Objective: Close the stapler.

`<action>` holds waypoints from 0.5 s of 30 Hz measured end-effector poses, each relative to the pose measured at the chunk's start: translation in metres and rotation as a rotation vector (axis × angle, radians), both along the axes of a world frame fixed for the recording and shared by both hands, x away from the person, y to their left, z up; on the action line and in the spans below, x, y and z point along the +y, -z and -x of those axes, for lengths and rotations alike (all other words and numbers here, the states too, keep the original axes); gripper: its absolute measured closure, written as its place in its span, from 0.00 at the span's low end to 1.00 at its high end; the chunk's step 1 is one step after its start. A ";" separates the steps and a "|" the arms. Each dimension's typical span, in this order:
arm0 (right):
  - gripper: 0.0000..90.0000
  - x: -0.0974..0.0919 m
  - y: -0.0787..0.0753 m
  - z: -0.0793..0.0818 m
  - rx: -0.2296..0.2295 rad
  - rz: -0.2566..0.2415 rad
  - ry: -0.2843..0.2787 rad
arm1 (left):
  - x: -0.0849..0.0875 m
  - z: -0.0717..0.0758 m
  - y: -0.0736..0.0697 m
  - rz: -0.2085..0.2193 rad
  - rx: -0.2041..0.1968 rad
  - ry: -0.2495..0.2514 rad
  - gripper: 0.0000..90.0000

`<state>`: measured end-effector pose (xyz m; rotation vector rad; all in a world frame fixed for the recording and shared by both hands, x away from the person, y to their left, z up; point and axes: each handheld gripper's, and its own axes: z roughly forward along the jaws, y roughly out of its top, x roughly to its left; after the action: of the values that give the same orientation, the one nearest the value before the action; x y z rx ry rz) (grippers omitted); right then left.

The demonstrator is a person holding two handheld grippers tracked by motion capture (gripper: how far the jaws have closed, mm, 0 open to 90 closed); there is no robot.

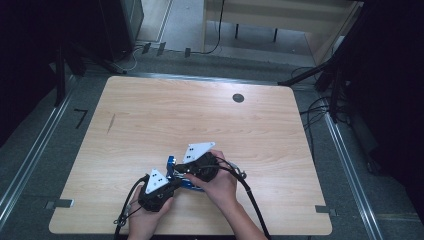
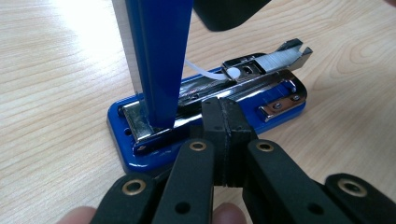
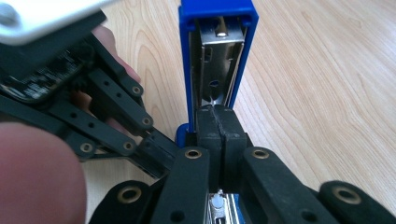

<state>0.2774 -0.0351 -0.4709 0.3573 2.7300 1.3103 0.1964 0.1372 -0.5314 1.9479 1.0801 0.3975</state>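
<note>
A blue stapler (image 1: 171, 162) lies open on the wooden table (image 1: 200, 115), near its front edge. Its blue base (image 2: 135, 144) rests flat, and the lid (image 2: 161, 56) stands upright. The metal staple magazine (image 2: 261, 65) slants up from the base. My left gripper (image 2: 225, 112) is shut with nothing between its jaws, its tips against the side of the base. My right gripper (image 3: 217, 116) is shut as well, its tips at the foot of the upright lid (image 3: 217, 51), against the lid's inner metal channel. From above, the left gripper (image 1: 175, 184) and right gripper (image 1: 184, 173) meet at the stapler.
A round cable hole (image 1: 238, 98) sits in the table at the far right. Black cables (image 1: 250, 195) trail from both grippers off the front edge. In the right gripper view, the left gripper's linkage (image 3: 93, 112) crowds the left side and a thumb (image 3: 37, 177) fills the lower left corner.
</note>
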 end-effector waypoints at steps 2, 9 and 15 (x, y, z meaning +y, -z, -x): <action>1.00 -0.001 -0.001 0.001 -0.002 0.000 0.000 | -0.001 0.000 0.000 -0.001 -0.004 -0.002 1.00; 1.00 -0.003 -0.004 0.003 -0.011 0.000 0.003 | -0.004 -0.001 0.000 -0.030 0.001 0.003 1.00; 1.00 -0.010 -0.012 0.004 -0.016 -0.024 0.019 | -0.004 -0.002 0.001 -0.031 0.010 0.004 1.00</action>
<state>0.2738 -0.0455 -0.4590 0.3722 2.6932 1.3368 0.1981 0.1331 -0.5321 1.9811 1.0819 0.4052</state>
